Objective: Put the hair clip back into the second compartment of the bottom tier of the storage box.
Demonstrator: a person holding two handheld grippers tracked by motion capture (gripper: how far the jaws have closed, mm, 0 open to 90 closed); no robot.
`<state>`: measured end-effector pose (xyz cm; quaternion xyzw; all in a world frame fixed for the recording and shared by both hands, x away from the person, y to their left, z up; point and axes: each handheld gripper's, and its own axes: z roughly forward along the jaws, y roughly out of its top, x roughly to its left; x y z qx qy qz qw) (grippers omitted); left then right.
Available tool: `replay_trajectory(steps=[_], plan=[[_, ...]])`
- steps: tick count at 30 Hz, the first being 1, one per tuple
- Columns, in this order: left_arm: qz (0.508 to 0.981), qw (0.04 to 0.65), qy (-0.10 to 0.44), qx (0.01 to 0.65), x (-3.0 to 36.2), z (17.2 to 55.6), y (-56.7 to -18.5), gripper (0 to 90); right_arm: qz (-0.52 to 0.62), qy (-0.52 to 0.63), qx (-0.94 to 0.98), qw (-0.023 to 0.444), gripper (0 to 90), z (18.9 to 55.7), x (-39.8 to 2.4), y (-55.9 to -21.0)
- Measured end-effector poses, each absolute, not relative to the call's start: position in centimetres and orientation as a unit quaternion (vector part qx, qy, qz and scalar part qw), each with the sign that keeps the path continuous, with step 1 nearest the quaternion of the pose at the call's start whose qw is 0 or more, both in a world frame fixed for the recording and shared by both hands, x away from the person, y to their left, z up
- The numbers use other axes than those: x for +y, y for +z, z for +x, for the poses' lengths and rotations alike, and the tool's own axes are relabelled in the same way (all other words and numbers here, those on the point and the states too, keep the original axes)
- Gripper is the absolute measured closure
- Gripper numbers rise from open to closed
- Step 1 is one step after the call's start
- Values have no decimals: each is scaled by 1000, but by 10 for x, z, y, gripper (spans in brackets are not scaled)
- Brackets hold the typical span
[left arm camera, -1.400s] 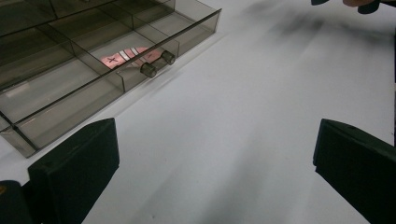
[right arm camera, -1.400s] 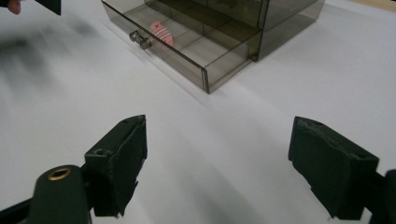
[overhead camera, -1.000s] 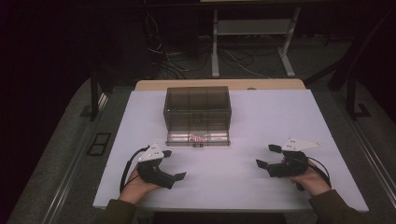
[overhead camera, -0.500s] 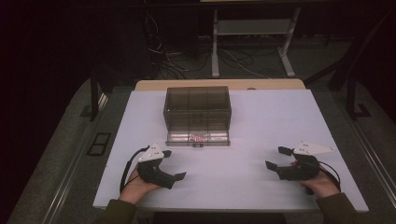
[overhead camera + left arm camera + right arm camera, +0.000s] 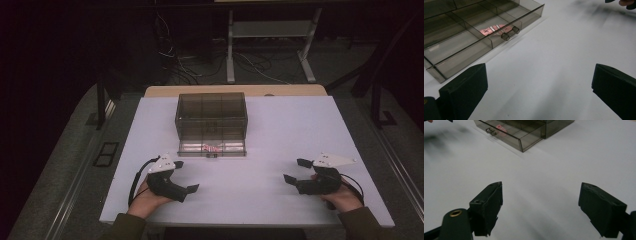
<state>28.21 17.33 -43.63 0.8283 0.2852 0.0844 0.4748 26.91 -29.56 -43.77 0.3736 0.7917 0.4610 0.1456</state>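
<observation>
A smoky, translucent plastic drawer box [image 5: 211, 116] with glossy walls sits on a smooth, matt white table [image 5: 280, 130]. Its open drawer [image 5: 474, 42] holds a pink, glossy packet [image 5: 492, 29]. The left gripper [image 5: 181, 176] and right gripper [image 5: 295, 171] show matt black plastic jaws, roughly edged.

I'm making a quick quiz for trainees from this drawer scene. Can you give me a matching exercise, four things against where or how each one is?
Things:
1. drawer
2. pink packet
3. left gripper
4. right gripper

Places or states:
A. lying in the middle compartment of the drawer
B. pulled out at the bottom of the smoky box
C. open and empty, near the table's right front part
D. open and empty, near the table's left front part

Pairs: 1-B, 2-A, 3-D, 4-C
</observation>
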Motion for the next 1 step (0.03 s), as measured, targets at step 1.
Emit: replay_trajectory(steps=[1], plan=[[829,474,85,285,173,282,-437,0,372,461,792,146,186,269,-296,-438]])
